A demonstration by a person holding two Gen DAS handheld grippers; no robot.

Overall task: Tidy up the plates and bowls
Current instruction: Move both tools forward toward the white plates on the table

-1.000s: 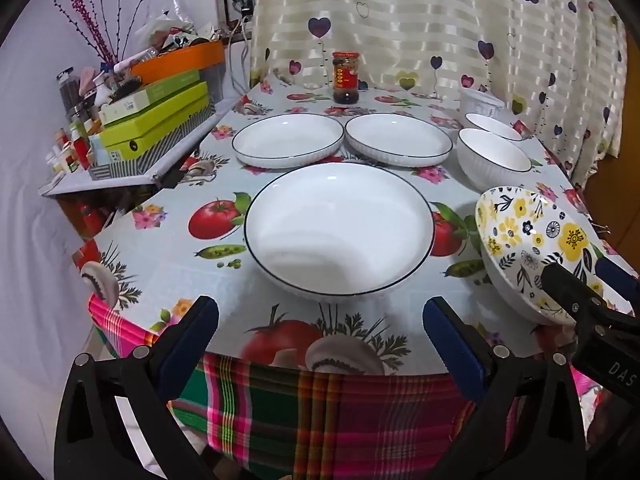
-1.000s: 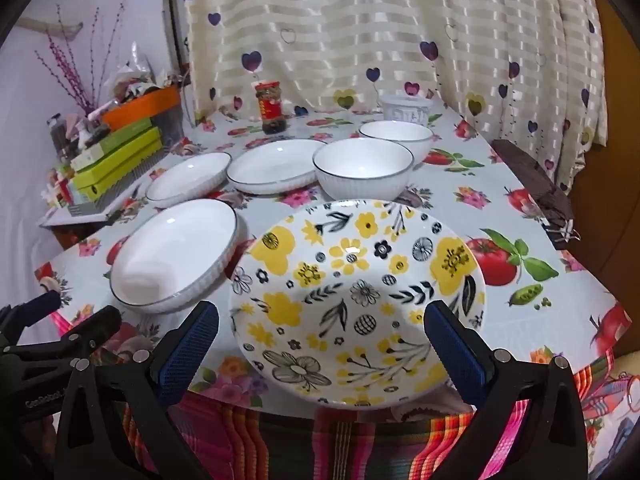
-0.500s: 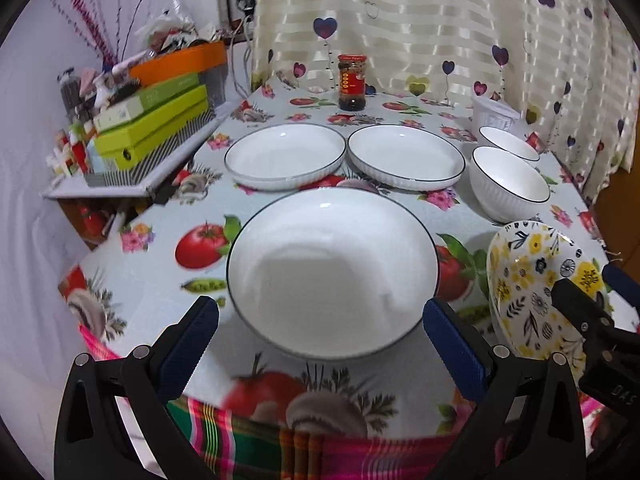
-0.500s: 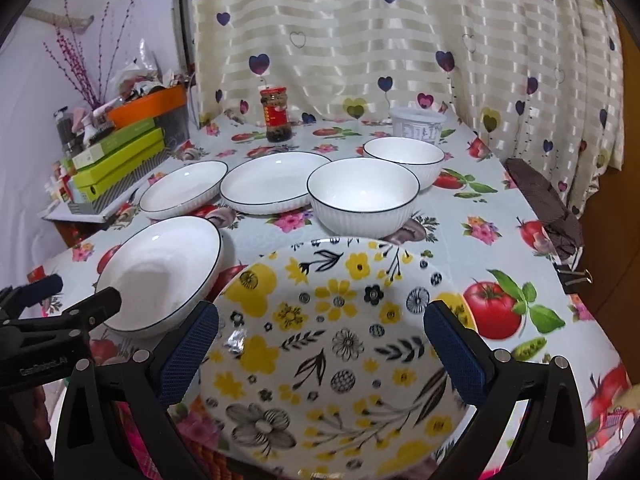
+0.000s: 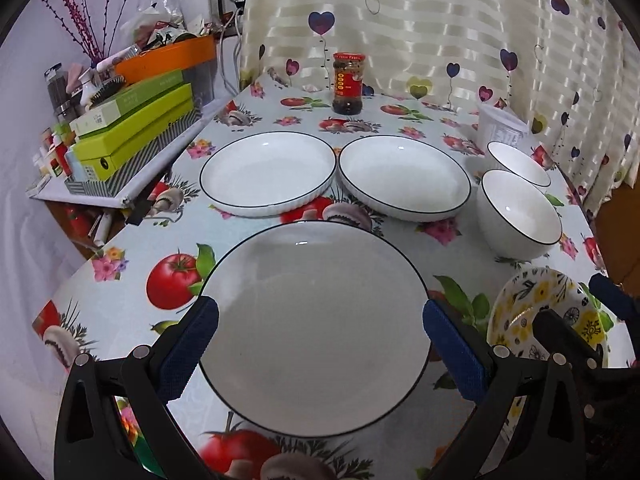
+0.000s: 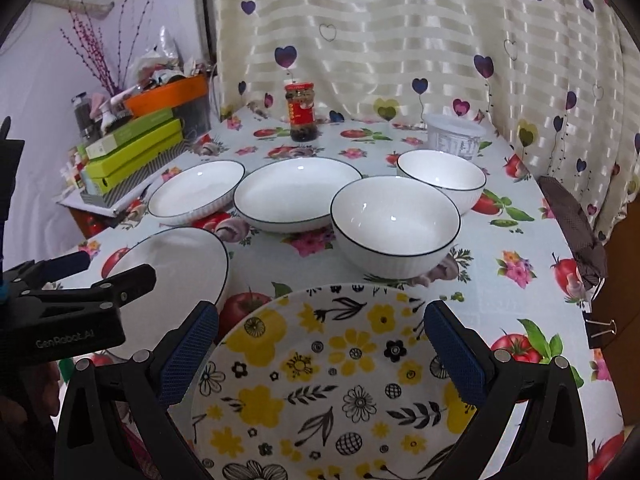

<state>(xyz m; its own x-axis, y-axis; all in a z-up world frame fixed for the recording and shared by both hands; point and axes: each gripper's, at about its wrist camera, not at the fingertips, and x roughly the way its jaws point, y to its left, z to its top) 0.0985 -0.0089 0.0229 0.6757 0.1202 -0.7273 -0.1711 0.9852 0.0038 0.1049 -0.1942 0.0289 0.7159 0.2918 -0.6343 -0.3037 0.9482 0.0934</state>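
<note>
At the near edge of the bench (image 5: 120,312), each gripper stood over a dish of its own. The left gripper (image 5: 320,344) had its jaws spread wide, one on each side of the near white plate (image 5: 316,328), with the pads level with the rim but not visibly pressing it. The right gripper (image 6: 322,352) likewise straddled the flowered plate (image 6: 332,384) with its jaws apart and nothing held. Both plates lay flat on the fruit-print cloth, just beside each other.

Farther back sat two more white plates (image 5: 267,172) (image 5: 404,178) side by side, then two white bowls (image 6: 394,226) (image 6: 442,180) to their right, one behind the other. A sauce jar (image 5: 348,84) and a plastic tub (image 6: 454,138) stood near the curtain.

By my judgement the step in hand was the approach to a first pickup; no dish had yet been stacked. The next move would call for each pair of jaws to drop to the rim and close across it, or on its edge, firmly enough that glazed ware did not slip. The white plate would then have to be carried back onto one of its matches, and the bowls nested.
</note>
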